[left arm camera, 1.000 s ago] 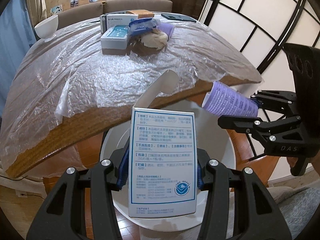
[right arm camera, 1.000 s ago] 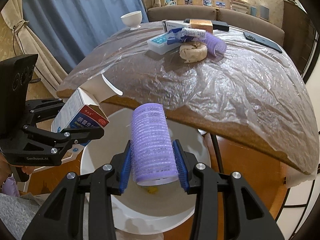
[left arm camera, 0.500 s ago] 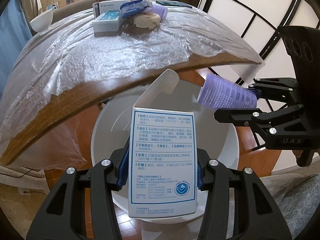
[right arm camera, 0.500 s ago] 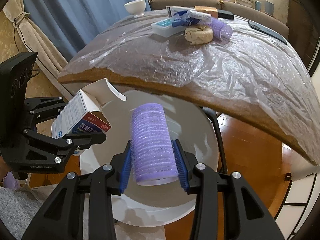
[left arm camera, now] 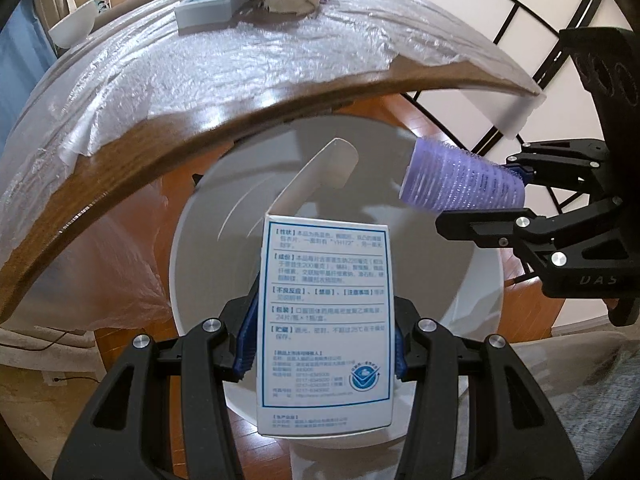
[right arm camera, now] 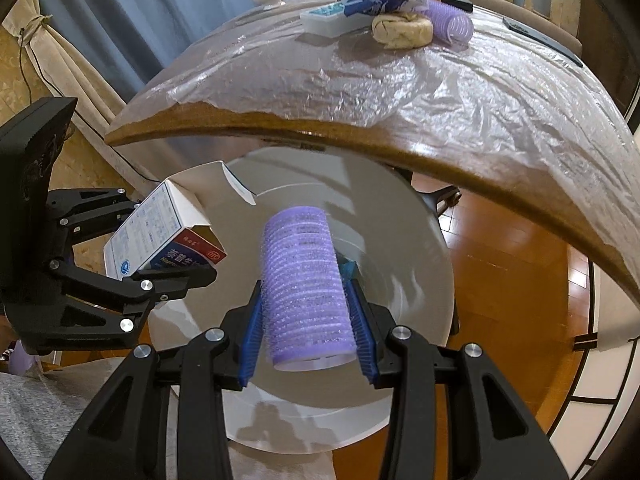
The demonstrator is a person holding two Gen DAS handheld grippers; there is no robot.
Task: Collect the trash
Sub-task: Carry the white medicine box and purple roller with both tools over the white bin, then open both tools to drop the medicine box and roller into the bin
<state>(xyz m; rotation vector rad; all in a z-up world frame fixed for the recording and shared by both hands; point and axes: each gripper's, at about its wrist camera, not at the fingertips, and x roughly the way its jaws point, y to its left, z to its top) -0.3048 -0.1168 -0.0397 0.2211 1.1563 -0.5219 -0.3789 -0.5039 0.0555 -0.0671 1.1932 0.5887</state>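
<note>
While both pieces of trash hang over the round white waste bin [left arm camera: 192,264], the white cardboard medicine box with blue printed text [left arm camera: 324,312] sits clamped between the blue-padded fingers of the left gripper [left arm camera: 320,344], its long axis running forward along them and its open flap pointing toward the bin's far wall. To its right, the purple ridged plastic hair roller [right arm camera: 306,288] lies lengthwise between the fingers of the right gripper [right arm camera: 306,300], which are closed on its sides; seen from the left wrist camera, the roller's open end juts out over the bin's right rim. Both items appear directly above the bin's mouth, so a release should only need the fingers to part, with each piece falling straight down. Neither gripper looks clearly nearer the centre. Beyond the bin, the wooden counter covered in crinkled clear plastic sheet [right arm camera: 400,88] carries more to collect: a second purple roller [right arm camera: 452,20], a crumpled beige wad [right arm camera: 402,32], a blue wrapper [right arm camera: 368,2] and flat white boxes [left arm camera: 204,10].
</note>
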